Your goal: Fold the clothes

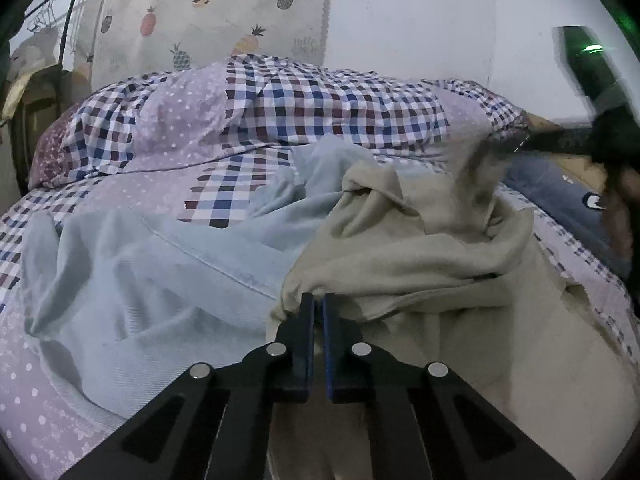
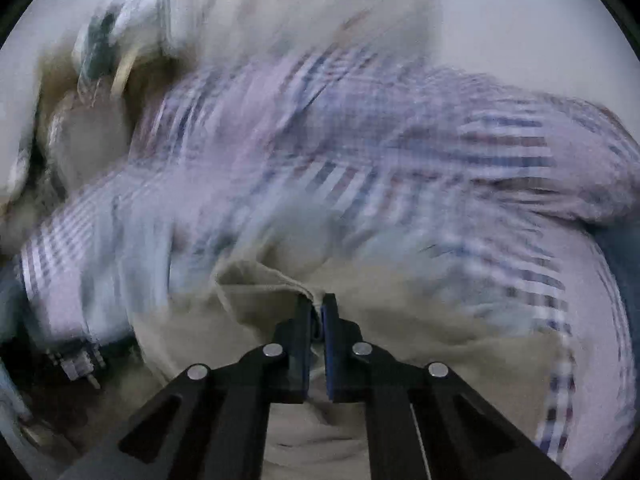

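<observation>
- A bed (image 1: 120, 420) fills both views, made up in lilac dotted and checked bedding, with a heaped checked duvet (image 1: 320, 104) across the middle of the left wrist frame and a pineapple-print curtain (image 1: 208, 12) at upper left.
- A beige garment (image 1: 420, 248) lies crumpled at centre and lower right of the left wrist view, partly over a pale blue garment (image 1: 140, 272) that spreads rumpled toward the lower left.
- The left gripper (image 1: 316, 300) has its jaws nearly closed, pinching an edge of the beige garment at lower centre.
- The right gripper (image 2: 317, 300) also has its jaws almost together, with a hem of the beige garment (image 2: 400, 320) caught between them; the rest of that view is heavily motion-blurred.
- In the left wrist view the right gripper (image 1: 600, 128) appears as a dark blur at the upper right edge, with beige cloth reaching up toward it.
- Judging from this, folding has barely begun: the beige garment is gripped at two points but bunched, with no neat fold visible, and the blue garment looks untouched.
</observation>
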The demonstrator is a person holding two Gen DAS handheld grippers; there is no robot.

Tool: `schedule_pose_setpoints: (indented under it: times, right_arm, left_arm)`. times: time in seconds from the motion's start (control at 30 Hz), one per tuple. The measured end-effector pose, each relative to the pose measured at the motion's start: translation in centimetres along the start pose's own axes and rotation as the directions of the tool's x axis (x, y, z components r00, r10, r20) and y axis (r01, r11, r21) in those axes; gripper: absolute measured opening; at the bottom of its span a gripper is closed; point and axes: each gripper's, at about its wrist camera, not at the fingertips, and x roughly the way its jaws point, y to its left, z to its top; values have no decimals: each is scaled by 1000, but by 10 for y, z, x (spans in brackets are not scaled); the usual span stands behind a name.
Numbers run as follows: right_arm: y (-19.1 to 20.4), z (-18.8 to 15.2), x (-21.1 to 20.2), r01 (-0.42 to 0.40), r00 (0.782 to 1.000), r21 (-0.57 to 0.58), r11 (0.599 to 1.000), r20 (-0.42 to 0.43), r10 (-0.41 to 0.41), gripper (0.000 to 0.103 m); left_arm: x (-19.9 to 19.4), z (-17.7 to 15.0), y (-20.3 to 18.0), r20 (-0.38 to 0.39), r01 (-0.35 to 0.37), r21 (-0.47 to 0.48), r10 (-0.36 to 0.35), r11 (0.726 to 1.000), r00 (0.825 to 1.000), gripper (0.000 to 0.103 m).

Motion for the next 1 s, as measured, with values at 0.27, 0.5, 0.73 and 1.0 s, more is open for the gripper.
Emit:
schedule_pose_setpoints:
  times: [0.27,0.5,0.73,1.0]
  right_arm:
    - [-193,-112,-83,189,979,506,841,-31,-201,5]
    - [-256,-193,-78,342,940,626,701,-226,-257,24]
    - [-253,-200,-70,150,988,578,802,-108,-107,56]
    - [-239,-168,-11,167,974,324,931,-203,-105,59]
  left_arm:
    - [2,-3,-7,-11,-30,29,30,999,999,1]
    - [5,-7,-13,-34,-85,58,87,995,996,1]
    - [3,-10,-9,-40,-118,34,119,992,992,9]
    - [10,-11,-18,-60,-141,81,147,987,987,23]
